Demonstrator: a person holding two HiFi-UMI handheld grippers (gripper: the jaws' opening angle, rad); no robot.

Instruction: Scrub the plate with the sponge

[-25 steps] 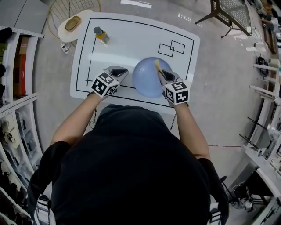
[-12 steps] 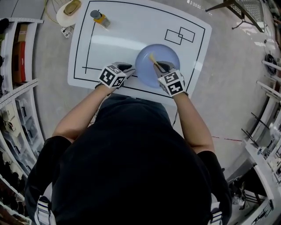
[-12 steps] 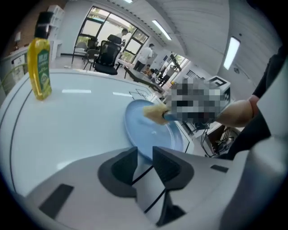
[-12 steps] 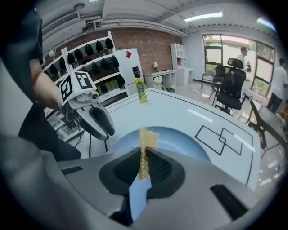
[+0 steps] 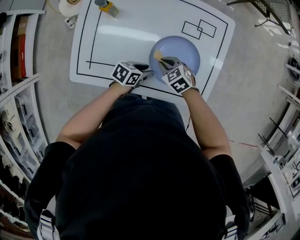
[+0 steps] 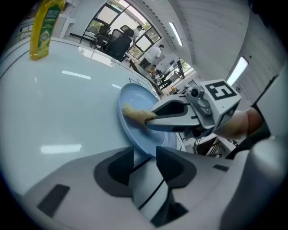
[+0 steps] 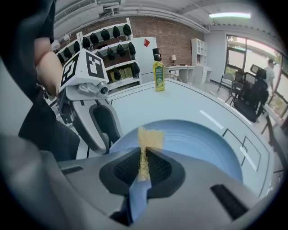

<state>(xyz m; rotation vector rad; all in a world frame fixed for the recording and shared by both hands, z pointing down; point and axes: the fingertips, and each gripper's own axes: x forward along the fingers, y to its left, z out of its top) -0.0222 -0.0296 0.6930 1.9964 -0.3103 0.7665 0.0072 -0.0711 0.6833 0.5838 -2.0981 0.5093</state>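
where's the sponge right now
In the head view the sponge is clamped in the right tool, its tip poking out over the left part of the blue plate, near the front edge of the white table.

Bottle (image 5: 107,6): the head view's top edge is cutting part of it off.
Sponge (image 7: 150,137): its lower part is disappearing between the fingers of the right gripper (image 7: 143,157).
Plate (image 5: 185,49): its near rim is hiding under that gripper.
Desk (image 5: 122,37): part of its near edge is hiding behind the person (image 5: 140,168).
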